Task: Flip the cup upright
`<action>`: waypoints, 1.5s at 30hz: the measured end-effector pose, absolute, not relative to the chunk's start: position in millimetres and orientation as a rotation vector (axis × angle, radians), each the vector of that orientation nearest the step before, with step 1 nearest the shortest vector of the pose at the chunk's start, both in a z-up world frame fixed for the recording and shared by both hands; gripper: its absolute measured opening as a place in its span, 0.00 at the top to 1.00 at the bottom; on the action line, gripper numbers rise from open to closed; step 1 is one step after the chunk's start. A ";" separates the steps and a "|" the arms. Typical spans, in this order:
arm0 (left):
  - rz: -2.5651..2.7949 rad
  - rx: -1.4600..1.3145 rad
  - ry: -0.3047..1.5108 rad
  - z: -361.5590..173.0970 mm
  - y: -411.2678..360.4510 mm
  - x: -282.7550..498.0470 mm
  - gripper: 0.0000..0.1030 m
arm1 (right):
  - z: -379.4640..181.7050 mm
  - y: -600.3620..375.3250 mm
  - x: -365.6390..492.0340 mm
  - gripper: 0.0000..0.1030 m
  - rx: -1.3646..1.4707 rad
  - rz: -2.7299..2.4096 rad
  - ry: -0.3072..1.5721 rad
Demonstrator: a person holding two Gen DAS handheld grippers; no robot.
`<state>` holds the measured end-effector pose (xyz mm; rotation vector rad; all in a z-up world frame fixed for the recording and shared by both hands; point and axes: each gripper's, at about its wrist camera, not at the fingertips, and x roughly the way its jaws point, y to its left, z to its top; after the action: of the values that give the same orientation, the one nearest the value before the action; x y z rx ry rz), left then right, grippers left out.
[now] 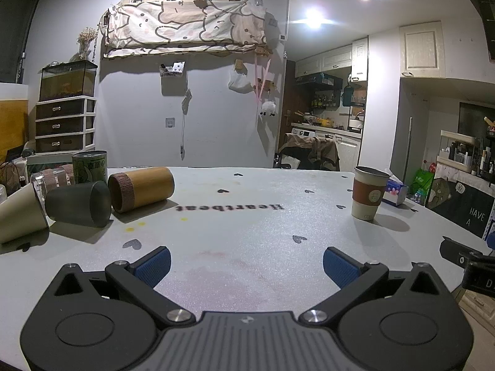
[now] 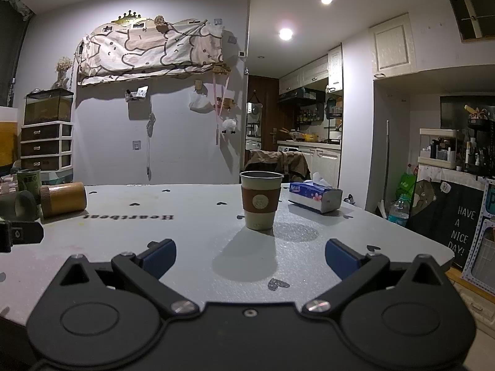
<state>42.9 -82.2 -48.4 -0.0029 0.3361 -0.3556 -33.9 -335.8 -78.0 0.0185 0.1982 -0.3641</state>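
Left tongs [image 1: 246,265] nearest the lens in the left wrist view: blue pads spread wide, nothing between them, low over the grey surface [image 1: 247,232]. Right tongs [image 2: 250,258] likewise released and empty in the right wrist view.

One sleeved paper cup [image 2: 261,199] already stands upright, mouth up, directly ahead of the right tongs and apart from them; tissue box [image 2: 315,196] just behind it to the right. Nothing to flip there.

Candidates for the task lie in a cluster at far left of the left wrist view, all on their sides:
- bamboo cup [image 1: 140,189], long axis roughly across the view, banded mouth toward the left, base toward the right;
- dark cup [image 1: 79,204], just beside the bamboo one, flat end facing the camera;
- cream cup [image 1: 20,216], partly cut off by the frame edge, touching or nearly touching the dark cup; cannot tell which.
A green can [image 1: 90,167] stands upright behind them.

Key relation: the lying cups sit forward and well to the left of the left tongs, much farther from the right tongs. Judgement: left hand is the nearer one. The bamboo cup is the most open to approach; tongs would need to swing left and close across its barrel, square to the long axis, then rotate it mouth-up. Risk: round bodies may roll and nudge neighbours.
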 end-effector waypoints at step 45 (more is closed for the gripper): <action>-0.359 -0.004 0.343 -52.2 -85.2 43.9 0.00 | -73.7 -334.5 -32.8 0.00 0.010 -0.358 0.192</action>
<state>43.9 -85.2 -52.2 -0.0044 0.3429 -0.3595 -32.8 -334.5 -73.7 0.0098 0.1922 -0.3578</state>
